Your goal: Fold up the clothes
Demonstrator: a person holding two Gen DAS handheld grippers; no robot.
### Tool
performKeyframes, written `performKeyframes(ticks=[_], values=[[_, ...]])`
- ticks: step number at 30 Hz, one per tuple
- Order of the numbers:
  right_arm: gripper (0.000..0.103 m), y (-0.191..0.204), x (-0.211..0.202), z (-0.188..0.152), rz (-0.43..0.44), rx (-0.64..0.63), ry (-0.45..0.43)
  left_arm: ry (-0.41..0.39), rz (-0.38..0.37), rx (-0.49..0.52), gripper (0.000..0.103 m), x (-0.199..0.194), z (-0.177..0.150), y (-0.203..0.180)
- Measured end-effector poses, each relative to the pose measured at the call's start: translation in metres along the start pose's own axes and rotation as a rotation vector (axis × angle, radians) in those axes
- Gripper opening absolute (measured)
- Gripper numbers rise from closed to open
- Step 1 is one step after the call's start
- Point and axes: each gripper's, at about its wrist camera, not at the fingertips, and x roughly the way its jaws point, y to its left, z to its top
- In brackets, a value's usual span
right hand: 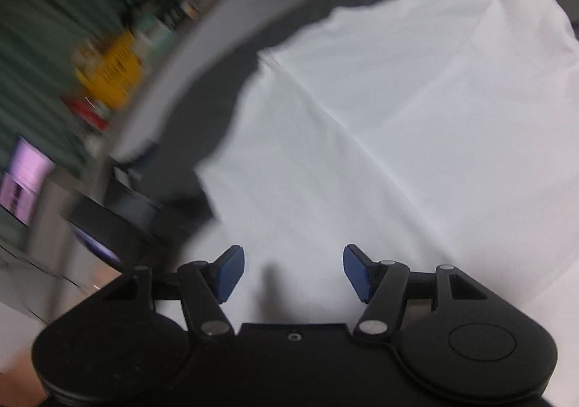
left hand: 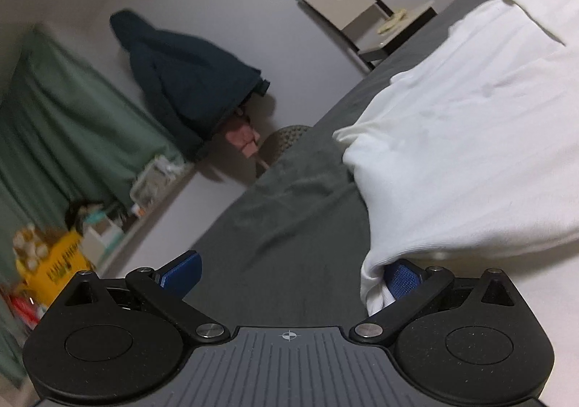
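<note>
A white garment (left hand: 466,139) lies spread on a dark grey bed (left hand: 289,211). In the left wrist view my left gripper (left hand: 291,276) stands wide open at the garment's near corner. Its left finger hangs over bare bedding, and the cloth's edge drapes against the blue pad of its right finger (left hand: 403,280). Nothing is pinched. In the right wrist view the white garment (right hand: 380,124) fills most of the frame, with a long crease running across it. My right gripper (right hand: 294,273) hovers open just over the cloth, and there is only flat fabric between its pads.
Left of the bed stand a green curtain (left hand: 61,128), a dark jacket hanging on the wall (left hand: 188,81), a cluttered shelf with a yellow box (left hand: 61,262) and a woven basket (left hand: 286,139). A small table (left hand: 365,16) stands beyond the bed. A blurred black shape (right hand: 112,226) sits at the garment's left edge.
</note>
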Motion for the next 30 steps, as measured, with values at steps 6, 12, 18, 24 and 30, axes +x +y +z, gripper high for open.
performKeyframes(ticks=[6, 12, 18, 24, 30], values=[[0.059, -0.004, 0.001, 0.004, 0.010, 0.019, 0.013, 0.001, -0.029, -0.033, 0.103, -0.003, -0.012, 0.009], [0.060, -0.008, -0.006, 0.008, 0.021, 0.046, 0.004, 0.047, -0.032, -0.003, 0.103, -0.010, -0.015, 0.017], [0.063, -0.013, -0.013, 0.004, -0.025, 0.064, -0.019, 0.086, 0.008, -0.266, 0.103, -0.030, -0.020, 0.045], [0.063, -0.024, -0.021, 0.006, -0.076, 0.117, -0.055, -0.048, -0.155, -0.396, 0.103, -0.058, 0.011, 0.036], [0.068, -0.025, -0.050, 0.018, -0.126, 0.089, -0.227, -0.064, -0.286, -0.422, 0.103, -0.038, 0.035, 0.024]])
